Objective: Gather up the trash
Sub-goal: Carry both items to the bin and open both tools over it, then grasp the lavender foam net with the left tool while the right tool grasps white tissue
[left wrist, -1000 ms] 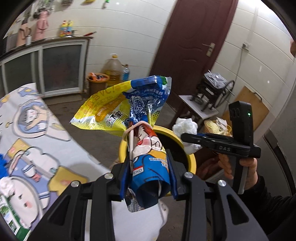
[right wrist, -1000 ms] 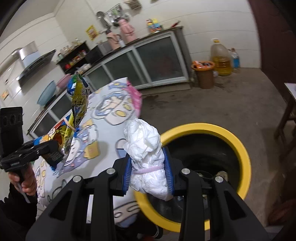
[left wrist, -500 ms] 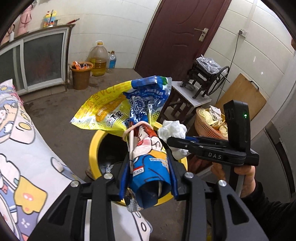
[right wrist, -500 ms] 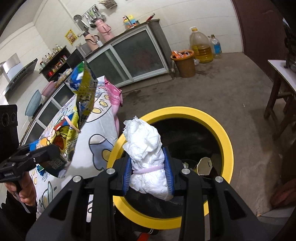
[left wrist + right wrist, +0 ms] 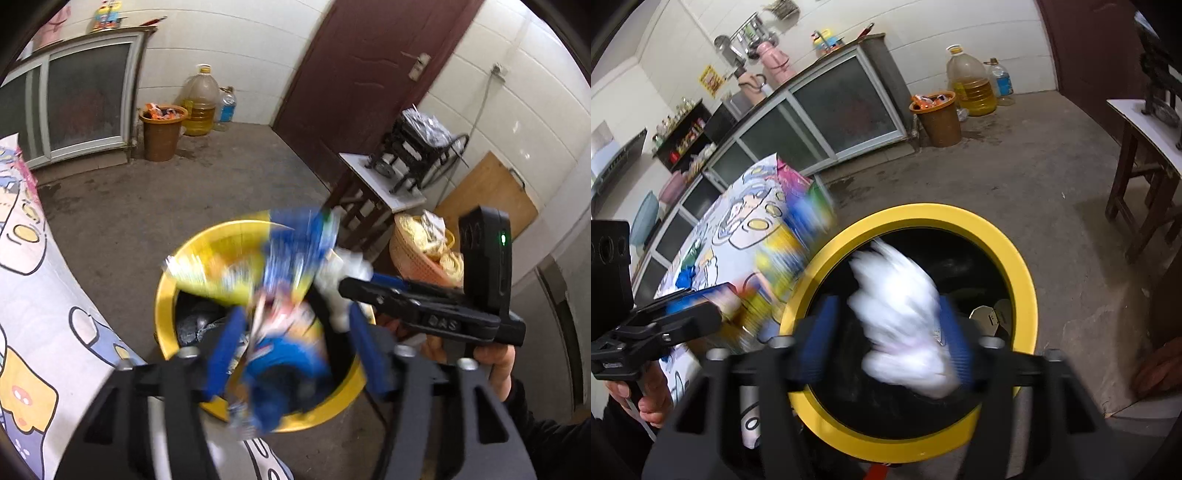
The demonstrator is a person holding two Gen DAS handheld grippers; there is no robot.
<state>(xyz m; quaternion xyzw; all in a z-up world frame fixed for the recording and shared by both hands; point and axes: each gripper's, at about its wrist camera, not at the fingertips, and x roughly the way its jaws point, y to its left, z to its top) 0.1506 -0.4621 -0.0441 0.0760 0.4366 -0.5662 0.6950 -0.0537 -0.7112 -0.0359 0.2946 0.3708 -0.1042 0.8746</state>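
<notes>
Both claws are over the yellow-rimmed bin (image 5: 1015,254), pointing down into its dark mouth. The left claw (image 5: 295,350) is opening, its blue pads (image 5: 221,354) spread to either side of the snack wrappers (image 5: 284,295). The yellow and blue bundle is a blur between them, no longer pinched, hanging above the near edge of the bin. Over on the other side, the right claw (image 5: 890,339) is opening too, pads standing wide of the white crumpled tissue wad (image 5: 901,314). It is smeared with motion in the gap, over the black inside of the bin; I can't tell whether it brushes the right-hand pad. From the left wrist view the right claw (image 5: 347,288) shows side-on just beyond the wrappers, a hand (image 5: 495,365) round its handle. The cartoon-print desk (image 5: 40,314) lies to the left of the left claw, close beside the bin.
</notes>
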